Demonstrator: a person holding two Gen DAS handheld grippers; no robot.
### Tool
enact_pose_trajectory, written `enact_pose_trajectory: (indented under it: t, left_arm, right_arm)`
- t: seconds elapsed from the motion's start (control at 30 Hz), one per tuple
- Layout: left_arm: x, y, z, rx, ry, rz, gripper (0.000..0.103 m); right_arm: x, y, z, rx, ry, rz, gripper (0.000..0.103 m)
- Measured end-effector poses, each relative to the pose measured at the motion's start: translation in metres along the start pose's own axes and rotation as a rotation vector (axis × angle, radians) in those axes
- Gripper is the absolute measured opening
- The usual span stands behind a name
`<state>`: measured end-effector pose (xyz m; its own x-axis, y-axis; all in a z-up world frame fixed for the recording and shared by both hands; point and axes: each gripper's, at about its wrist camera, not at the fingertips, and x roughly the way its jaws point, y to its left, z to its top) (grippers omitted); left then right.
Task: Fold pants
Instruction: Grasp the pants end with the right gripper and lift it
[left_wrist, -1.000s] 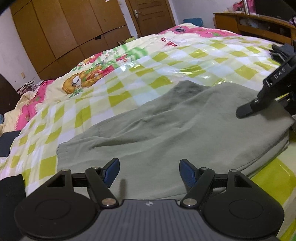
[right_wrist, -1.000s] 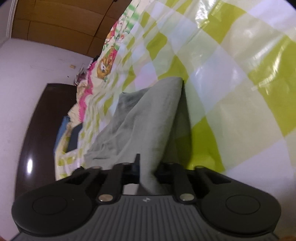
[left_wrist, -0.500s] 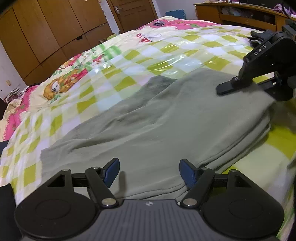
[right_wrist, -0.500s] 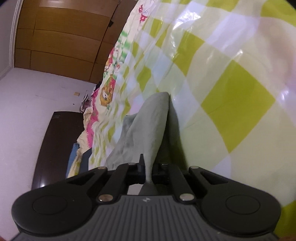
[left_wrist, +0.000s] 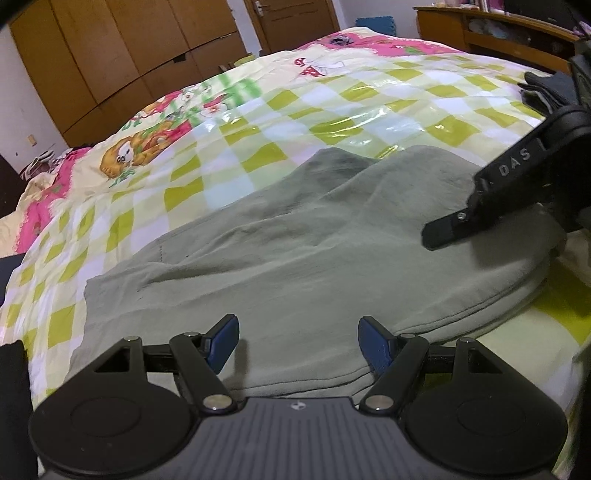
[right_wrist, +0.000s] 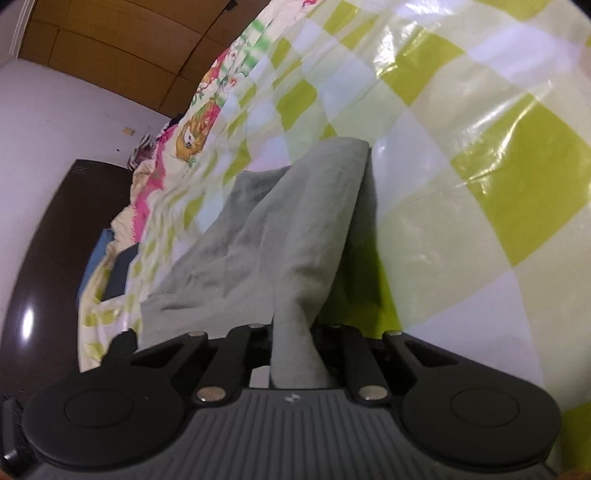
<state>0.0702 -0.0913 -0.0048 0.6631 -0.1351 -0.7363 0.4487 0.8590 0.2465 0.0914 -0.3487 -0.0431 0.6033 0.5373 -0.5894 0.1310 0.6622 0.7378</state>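
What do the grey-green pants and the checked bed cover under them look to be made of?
The pants: soft matte knit, probably cotton jersey; they drape in limp wrinkles with stitched hems. The bed cover: printed cloth apparently under clear plastic film; glossy streaks and crinkled glare run across the checks.

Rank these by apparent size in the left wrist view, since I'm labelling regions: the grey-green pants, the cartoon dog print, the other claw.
1. grey-green pants, largest.
2. Other claw, though nearness inflates it.
3. cartoon dog print, smallest.
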Motion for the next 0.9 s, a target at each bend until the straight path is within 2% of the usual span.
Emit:
enact_pose_trajectory:
  t: [0.2,0.47,0.9]
  left_arm:
    - [-0.003,0.012,-0.002,-0.054,-0.014,-0.011,0.084]
    - [-0.004,0.024,-0.005,-0.101,-0.043,-0.037,0.084]
    - [-0.004,0.037,-0.003,-0.157,-0.067,-0.068,0.084]
  right_arm:
    - [-0.009,0.011,-0.002,-0.017,-0.033,-0.078,0.007]
    - [-0.011,0.027,-0.002,-0.102,-0.031,-0.230,0.007]
    - [-0.031,0.033,0.018,-0.185,-0.061,-0.412,0.007]
